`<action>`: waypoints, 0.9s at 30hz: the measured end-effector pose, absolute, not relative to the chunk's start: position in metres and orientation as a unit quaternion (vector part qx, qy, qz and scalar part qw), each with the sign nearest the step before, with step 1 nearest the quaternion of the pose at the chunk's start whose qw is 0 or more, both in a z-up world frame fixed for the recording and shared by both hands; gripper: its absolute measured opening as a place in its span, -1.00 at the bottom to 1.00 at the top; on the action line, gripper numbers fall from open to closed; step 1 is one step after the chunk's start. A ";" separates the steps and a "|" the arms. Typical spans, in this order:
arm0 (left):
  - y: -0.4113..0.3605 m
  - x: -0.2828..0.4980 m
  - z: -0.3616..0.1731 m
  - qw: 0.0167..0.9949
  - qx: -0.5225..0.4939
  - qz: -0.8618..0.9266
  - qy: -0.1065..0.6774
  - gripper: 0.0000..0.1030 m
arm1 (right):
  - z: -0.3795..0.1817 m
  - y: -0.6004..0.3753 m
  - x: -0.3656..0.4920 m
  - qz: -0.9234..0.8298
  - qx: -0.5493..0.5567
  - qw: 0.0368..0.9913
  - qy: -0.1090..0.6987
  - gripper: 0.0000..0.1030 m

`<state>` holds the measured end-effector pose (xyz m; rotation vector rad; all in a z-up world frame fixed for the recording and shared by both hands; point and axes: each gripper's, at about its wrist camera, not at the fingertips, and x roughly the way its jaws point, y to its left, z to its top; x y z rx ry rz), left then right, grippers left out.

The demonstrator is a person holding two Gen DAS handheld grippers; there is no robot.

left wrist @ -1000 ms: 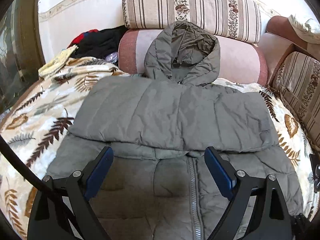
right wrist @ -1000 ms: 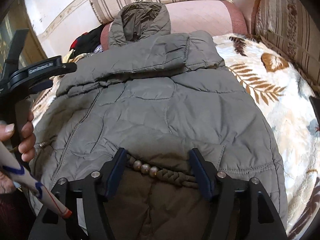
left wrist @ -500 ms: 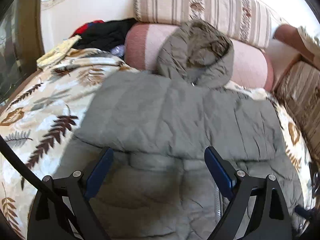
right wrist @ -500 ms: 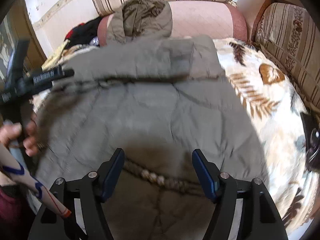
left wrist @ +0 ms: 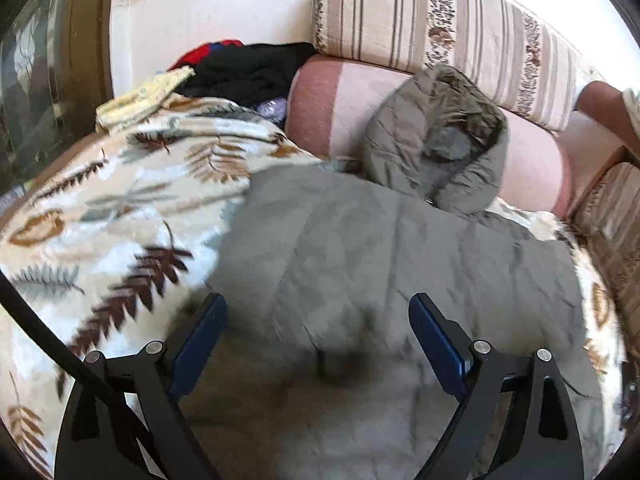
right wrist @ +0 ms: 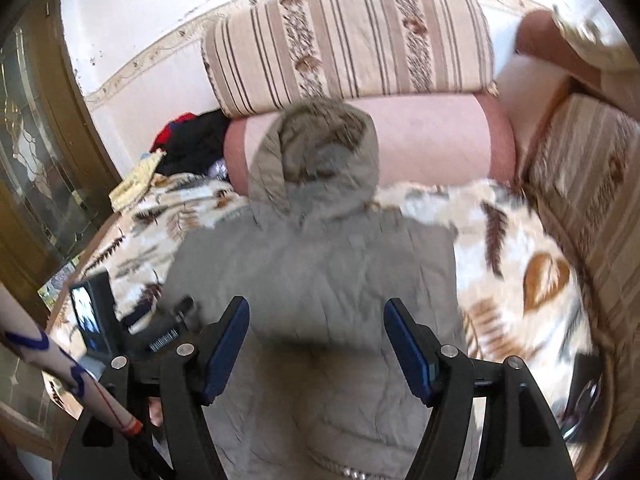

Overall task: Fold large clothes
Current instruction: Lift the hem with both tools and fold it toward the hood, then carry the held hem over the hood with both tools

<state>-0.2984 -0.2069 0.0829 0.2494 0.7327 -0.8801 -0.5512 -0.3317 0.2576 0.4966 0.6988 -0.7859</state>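
The left tongs [left wrist: 316, 334] stand wide apart with nothing gripped between their blue pads, pointing downward at a slant. The right tongs [right wrist: 316, 340] are likewise parted and empty, tilted downward, well clear of the surface below. Their black frames show at the lower edge.

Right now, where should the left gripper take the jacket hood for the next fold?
Probably the hood's top rim, coming in from above along the jacket. The hood stands propped against the pink bolster, so its rim is raised off the blanket. The left gripper looks open and empty.
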 end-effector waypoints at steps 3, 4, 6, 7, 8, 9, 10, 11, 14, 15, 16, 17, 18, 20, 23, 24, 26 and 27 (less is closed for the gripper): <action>-0.221 -0.281 0.082 0.835 0.125 -0.408 0.347 0.78 | 0.285 -0.357 -0.524 -0.378 0.217 0.836 0.333 0.45; -0.227 -0.275 0.082 0.831 0.124 -0.411 0.353 0.78 | 0.292 -0.365 -0.515 -0.381 0.210 0.836 0.334 0.45; -0.237 -0.266 0.078 0.822 0.128 -0.416 0.368 0.78 | 0.302 -0.391 -0.492 -0.393 0.196 0.832 0.339 0.45; -0.244 -0.262 0.072 0.817 0.136 -0.414 0.377 0.78 | 0.304 -0.409 -0.483 -0.399 0.193 0.829 0.341 0.45; -0.248 -0.260 0.068 0.816 0.142 -0.411 0.381 0.78 | 0.304 -0.422 -0.480 -0.405 0.195 0.826 0.340 0.45; -0.253 -0.257 0.062 0.813 0.153 -0.406 0.387 0.78 | 0.302 -0.441 -0.473 -0.414 0.202 0.821 0.338 0.45; -0.258 -0.254 0.056 0.811 0.166 -0.401 0.392 0.78 | 0.299 -0.460 -0.465 -0.420 0.207 0.816 0.338 0.45; -0.260 -0.253 0.051 0.811 0.173 -0.397 0.395 0.78 | 0.295 -0.475 -0.459 -0.426 0.210 0.813 0.338 0.45; -0.263 -0.252 0.048 0.810 0.172 -0.398 0.396 0.78 | 0.274 -0.527 -0.439 -0.445 0.219 0.798 0.342 0.45; -0.264 -0.253 0.049 0.810 0.172 -0.399 0.394 0.78 | 0.267 -0.544 -0.433 -0.448 0.229 0.794 0.341 0.44; -0.265 -0.252 0.050 0.810 0.171 -0.400 0.394 0.78 | 0.260 -0.558 -0.428 -0.450 0.237 0.791 0.341 0.40; -0.266 -0.252 0.051 0.809 0.168 -0.400 0.395 0.78 | 0.253 -0.573 -0.421 -0.456 0.244 0.785 0.341 0.40; -0.266 -0.252 0.052 0.809 0.165 -0.403 0.396 0.78 | 0.246 -0.588 -0.414 -0.463 0.250 0.779 0.342 0.40; -0.267 -0.251 0.054 0.810 0.164 -0.405 0.392 0.78 | 0.235 -0.611 -0.401 -0.467 0.254 0.774 0.345 0.40; -0.266 -0.251 0.057 0.812 0.156 -0.409 0.387 0.78 | 0.219 -0.639 -0.382 -0.476 0.246 0.766 0.354 0.40; -0.266 -0.250 0.058 0.812 0.153 -0.410 0.387 0.78 | 0.215 -0.645 -0.378 -0.480 0.243 0.763 0.358 0.40; -0.266 -0.251 0.058 0.814 0.150 -0.410 0.384 0.78 | 0.207 -0.660 -0.370 -0.486 0.239 0.759 0.361 0.40; -0.266 -0.252 0.058 0.815 0.153 -0.410 0.380 0.78 | 0.203 -0.668 -0.366 -0.489 0.237 0.758 0.361 0.40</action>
